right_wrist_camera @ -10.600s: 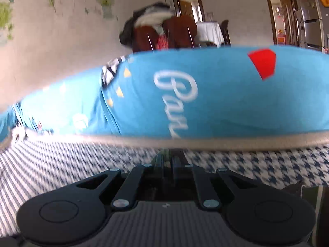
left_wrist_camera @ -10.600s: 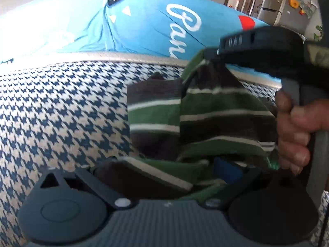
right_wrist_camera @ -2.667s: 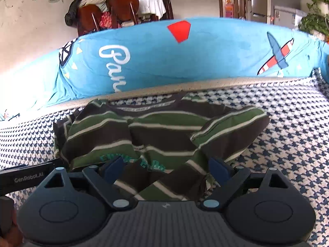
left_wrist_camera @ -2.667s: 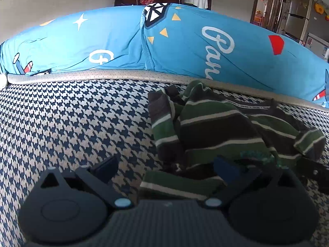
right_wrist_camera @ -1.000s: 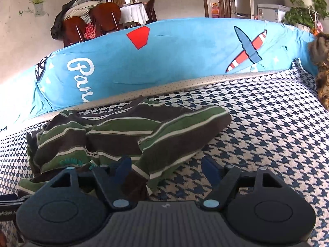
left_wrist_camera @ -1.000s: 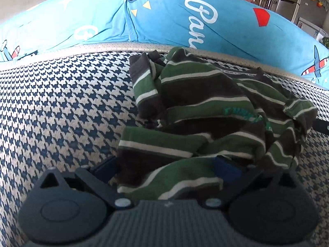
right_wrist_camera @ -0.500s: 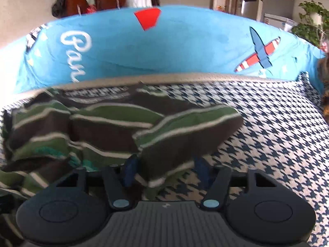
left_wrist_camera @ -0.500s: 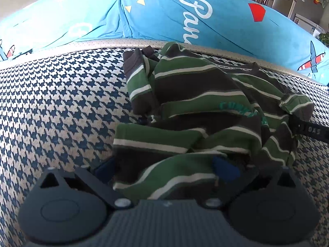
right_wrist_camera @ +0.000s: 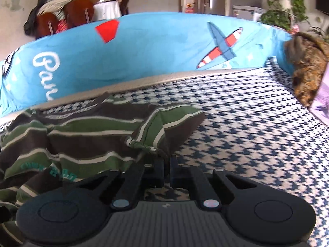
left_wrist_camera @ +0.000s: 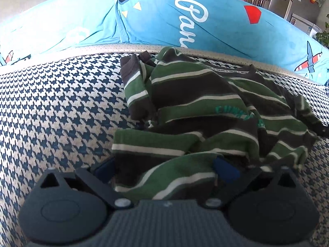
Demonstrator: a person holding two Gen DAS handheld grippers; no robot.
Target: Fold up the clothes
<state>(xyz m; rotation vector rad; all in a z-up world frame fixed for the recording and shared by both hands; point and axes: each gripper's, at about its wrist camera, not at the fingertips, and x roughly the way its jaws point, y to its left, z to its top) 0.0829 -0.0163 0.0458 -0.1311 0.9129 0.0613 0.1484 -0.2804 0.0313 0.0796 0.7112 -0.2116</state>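
A green, dark brown and white striped shirt (left_wrist_camera: 205,107) lies crumpled on the houndstooth sofa seat (left_wrist_camera: 57,111). My left gripper (left_wrist_camera: 164,169) is open at the shirt's near hem, and a fold of cloth lies between its blue pads (left_wrist_camera: 225,169) without being pinched. In the right wrist view the shirt (right_wrist_camera: 82,135) spreads to the left. My right gripper (right_wrist_camera: 167,161) is shut on the shirt's sleeve (right_wrist_camera: 164,127), whose edge bunches at the closed fingertips. A dark tip at the right edge of the left wrist view, beside the shirt, looks like the right gripper (left_wrist_camera: 321,130).
A long blue printed cushion (right_wrist_camera: 164,53) runs along the back of the seat, also the blue cushion (left_wrist_camera: 185,20). A brown furry animal (right_wrist_camera: 306,65) and a purple object (right_wrist_camera: 322,103) sit at the far right. Bare houndstooth seat (right_wrist_camera: 257,144) extends right of the shirt.
My right gripper has closed on the shirt's sleeve; half a second ago its fingers stood apart around it. The left gripper stays open over the hem.
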